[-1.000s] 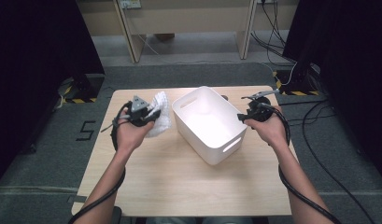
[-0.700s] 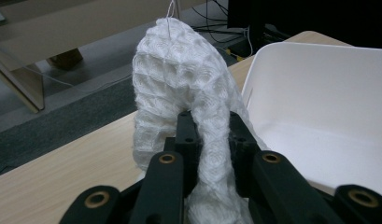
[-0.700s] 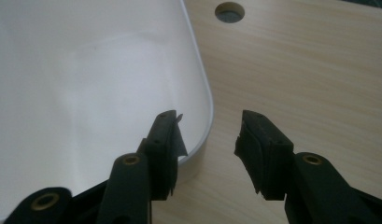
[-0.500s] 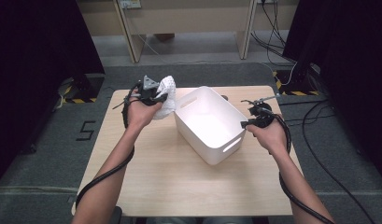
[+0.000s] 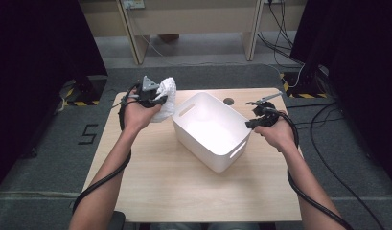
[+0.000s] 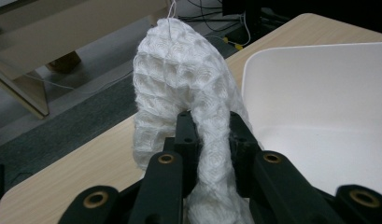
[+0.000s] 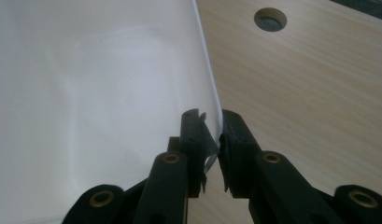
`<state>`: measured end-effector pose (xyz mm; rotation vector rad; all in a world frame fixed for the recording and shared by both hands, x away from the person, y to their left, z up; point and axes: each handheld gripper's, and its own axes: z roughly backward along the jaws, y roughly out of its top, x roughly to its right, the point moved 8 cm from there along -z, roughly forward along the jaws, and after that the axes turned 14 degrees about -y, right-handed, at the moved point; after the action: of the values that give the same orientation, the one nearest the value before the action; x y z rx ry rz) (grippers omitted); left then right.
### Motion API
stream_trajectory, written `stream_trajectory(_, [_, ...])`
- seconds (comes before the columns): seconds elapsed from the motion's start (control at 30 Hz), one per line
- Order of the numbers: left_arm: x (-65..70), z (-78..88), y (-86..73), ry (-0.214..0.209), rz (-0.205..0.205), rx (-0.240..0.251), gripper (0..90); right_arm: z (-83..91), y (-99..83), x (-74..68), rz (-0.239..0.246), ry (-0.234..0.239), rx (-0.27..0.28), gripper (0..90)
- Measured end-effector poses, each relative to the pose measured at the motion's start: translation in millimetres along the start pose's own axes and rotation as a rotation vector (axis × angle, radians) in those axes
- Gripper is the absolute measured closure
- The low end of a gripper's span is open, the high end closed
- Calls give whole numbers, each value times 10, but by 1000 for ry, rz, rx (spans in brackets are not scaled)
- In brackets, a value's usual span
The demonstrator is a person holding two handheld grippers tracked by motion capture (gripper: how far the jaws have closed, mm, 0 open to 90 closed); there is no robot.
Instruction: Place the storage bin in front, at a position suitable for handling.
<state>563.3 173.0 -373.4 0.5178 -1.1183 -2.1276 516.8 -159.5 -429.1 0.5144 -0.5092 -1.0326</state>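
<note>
Left gripper (image 5: 153,98) at the far-left part of the bench (image 5: 160,187), lifted off the surface. Fingers (image 6: 186,135) clamped on a white waffle-weave cloth (image 6: 179,79); a fold of it is pinched between them and the bulk bulges out beyond the tips. Cloth sits just beside the near-left wall of the white bin (image 5: 210,129), not yet over the opening.

Bin stands mid-bench, set at an angle, nothing inside it that I can see.

Right gripper (image 5: 253,122) at the bin's right-hand rim. Its fingers (image 7: 235,135) have just been closing and now pinch the thin wall, one inside and one outside. Round hole (image 7: 270,18) in the bench beyond it.

Judged step: drop the cloth into the bin while the right side steadies it.

How to do it well:
- Carry the cloth up and across so the hanging bulk clears the rim; a low pass would likely snag and nudge the bin.
- Keep the right pinch firm but level; pulling up could tip the light bin.
- Release only once the whole bundle hangs over the open middle, else a tail may drape over the wall.
</note>
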Motion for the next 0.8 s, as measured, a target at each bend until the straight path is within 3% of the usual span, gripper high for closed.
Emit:
stream_trajectory(0.17, [-104, 39, -119, 20, -7, -40, 781, -45, 71, -87, 86, 39, 33, 816])
stream_trajectory(0.23, [-141, 31, -209, 15, 7, -54, 781, -59, 101, -118, 93, 35, 46, 791])
stream_trajectory(0.3, [-173, 27, -298, 13, 23, -63, 782, -26, 132, -128, 72, 24, 69, 695])
stream_trajectory(0.37, [-193, 5, -386, -1, 19, -68, 782, 76, 149, -123, 25, 13, 105, 667])
stream_trajectory(0.47, [-122, -51, -523, -75, 62, -64, 783, 269, 77, -23, -42, -22, 131, 698])
stream_trajectory(0.6, [-25, -106, -626, -117, 40, -80, 783, 393, -147, 54, -73, -56, 75, 768])
stream_trajectory(0.67, [41, -124, -659, -149, 35, -75, 783, 407, -258, 11, -70, -46, 42, 786])
stream_trajectory(0.8, [123, -113, -717, -162, 40, -80, 783, 365, -376, -125, -55, -29, -8, 797])
